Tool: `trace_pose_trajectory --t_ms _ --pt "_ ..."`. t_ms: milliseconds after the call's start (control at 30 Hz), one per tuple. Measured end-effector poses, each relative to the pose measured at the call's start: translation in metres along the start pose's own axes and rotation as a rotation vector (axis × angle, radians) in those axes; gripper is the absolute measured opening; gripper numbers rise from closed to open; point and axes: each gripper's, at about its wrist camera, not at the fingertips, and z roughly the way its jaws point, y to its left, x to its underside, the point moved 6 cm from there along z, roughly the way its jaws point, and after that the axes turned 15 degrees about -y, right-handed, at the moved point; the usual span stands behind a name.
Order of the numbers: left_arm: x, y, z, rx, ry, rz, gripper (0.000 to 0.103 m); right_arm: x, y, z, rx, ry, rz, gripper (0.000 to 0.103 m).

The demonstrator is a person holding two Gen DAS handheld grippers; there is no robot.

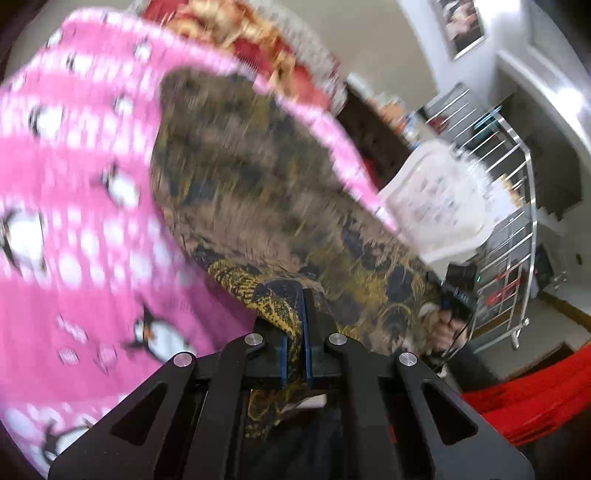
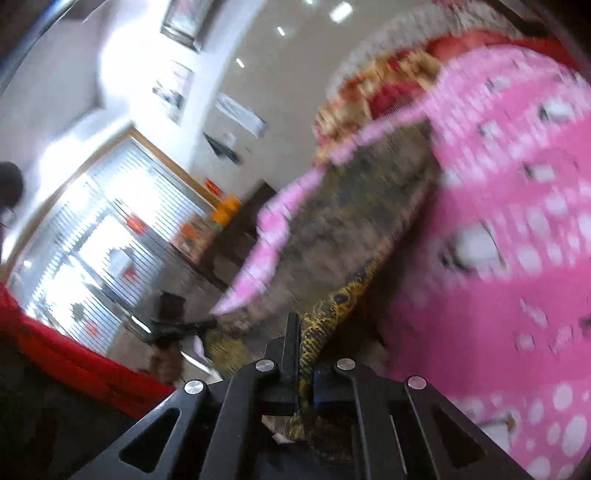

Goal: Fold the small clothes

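A small garment (image 1: 258,192) with a brown, yellow and dark blue pattern hangs stretched between both grippers above a pink penguin-print blanket (image 1: 74,206). My left gripper (image 1: 297,325) is shut on its yellow-patterned edge. My right gripper (image 2: 304,354) is shut on the opposite edge of the same garment (image 2: 332,229). In the left wrist view the right gripper (image 1: 452,306) shows at the far end of the cloth. Both views are blurred by motion.
The pink blanket (image 2: 498,240) covers the surface under the garment. A red and gold patterned cloth (image 1: 236,33) lies beyond it. A white chair (image 1: 436,206) and a metal stair railing (image 1: 506,206) stand at the right. A red cloth (image 2: 74,362) lies at the left.
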Motion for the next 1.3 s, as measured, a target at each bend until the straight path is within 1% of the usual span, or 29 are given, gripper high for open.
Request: trace_pose_trajectory --t_ms 33,133,233,333,433,567,633,667,700,733,767,867,900,1000,1033,1067,1100,1167,1267,1300 --pt "-0.009 -0.005 -0.006 0.018 -0.027 0.0 0.004 -0.009 0.012 -0.004 -0.027 -0.043 -0.009 0.005" --pt "-0.029 -0.015 -0.025 0.053 -0.094 -0.008 0.004 -0.028 0.046 -0.018 -0.079 -0.129 -0.047 0.004" --pt "-0.04 -0.026 -0.046 0.099 -0.138 -0.008 0.004 -0.038 0.077 -0.033 -0.1 -0.179 -0.093 0.004" --pt "-0.045 -0.041 -0.068 0.138 -0.169 0.017 0.004 -0.044 0.103 -0.05 -0.121 -0.208 -0.133 0.004" --pt "-0.045 -0.061 -0.089 0.184 -0.17 0.052 0.004 -0.053 0.131 -0.073 -0.144 -0.253 -0.168 0.004" --pt "-0.049 -0.084 -0.1 0.232 -0.149 0.083 0.004 -0.066 0.157 -0.088 -0.173 -0.26 -0.208 0.004" --pt "-0.055 -0.083 -0.094 0.226 -0.152 0.093 0.004 -0.071 0.16 -0.089 -0.182 -0.269 -0.206 0.004" --pt "-0.059 -0.078 -0.089 0.218 -0.155 0.081 0.004 -0.074 0.158 -0.087 -0.175 -0.269 -0.209 0.004" --pt "-0.065 -0.07 -0.081 0.196 -0.162 0.064 0.004 -0.078 0.151 -0.081 -0.156 -0.269 -0.208 0.004" --pt "-0.071 -0.058 -0.07 0.151 -0.166 0.044 0.004 -0.084 0.137 -0.071 -0.121 -0.271 -0.187 0.004" --pt "-0.079 -0.04 -0.054 0.086 -0.166 0.012 0.004 -0.088 0.122 -0.061 -0.082 -0.273 -0.168 0.004" --pt "-0.102 -0.001 -0.021 -0.017 -0.189 -0.062 0.004 -0.105 0.065 -0.02 0.066 -0.268 -0.098 0.004" --pt "-0.113 0.015 -0.007 -0.069 -0.204 -0.077 0.004 -0.109 0.047 -0.007 0.109 -0.26 -0.083 0.004" --pt "-0.143 0.056 0.03 -0.156 -0.222 -0.092 0.004 -0.123 -0.02 0.044 0.276 -0.206 -0.042 0.004" --pt "-0.152 0.073 0.045 -0.179 -0.215 -0.117 0.004 -0.125 -0.046 0.061 0.334 -0.182 -0.011 0.004" --pt "-0.158 0.085 0.054 -0.193 -0.217 -0.13 0.004 -0.127 -0.066 0.073 0.37 -0.167 0.021 0.004" --pt "-0.164 0.099 0.066 -0.214 -0.218 -0.153 0.004 -0.128 -0.085 0.084 0.39 -0.147 0.056 0.004" --pt "-0.168 0.116 0.083 -0.263 -0.211 -0.163 0.004 -0.129 -0.116 0.108 0.439 -0.104 0.101 0.004" --pt "-0.159 0.11 0.094 -0.241 -0.175 -0.175 0.005 -0.129 -0.133 0.124 0.514 -0.051 0.069 0.004" --pt "-0.153 0.103 0.094 -0.241 -0.156 -0.158 0.005 -0.128 -0.135 0.124 0.512 -0.053 0.073 0.004"
